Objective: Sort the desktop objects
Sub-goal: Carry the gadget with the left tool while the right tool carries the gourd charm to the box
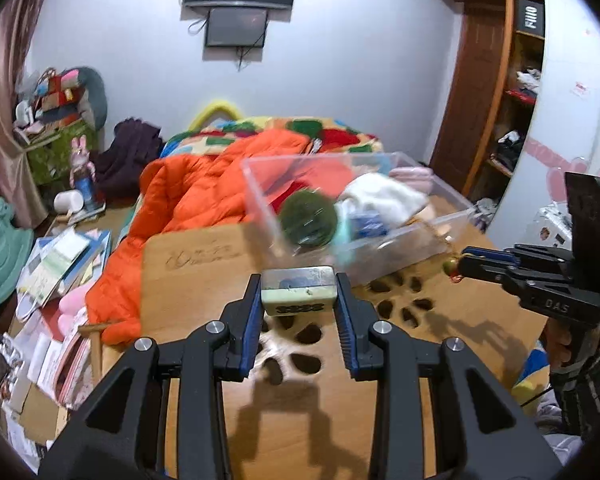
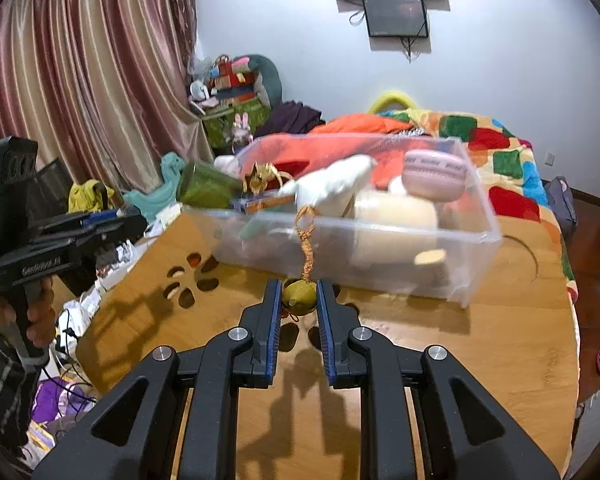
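Wooden bench: carries clear plastic bin at far side; leaf-shaped cut-outs near centre.
Left wrist view, left tongs: pinching a pale green rectangular tin, lifted over the bench, near the bin.
Left wrist view, right tongs: at right, tips beside bin.
Right wrist view, right tongs: pressed on olive-green ball charm; gold cord rises toward bin.
Bin contents: white cloth, green round item, pink case.

Clear bin blocking ahead, bare tabletop free right
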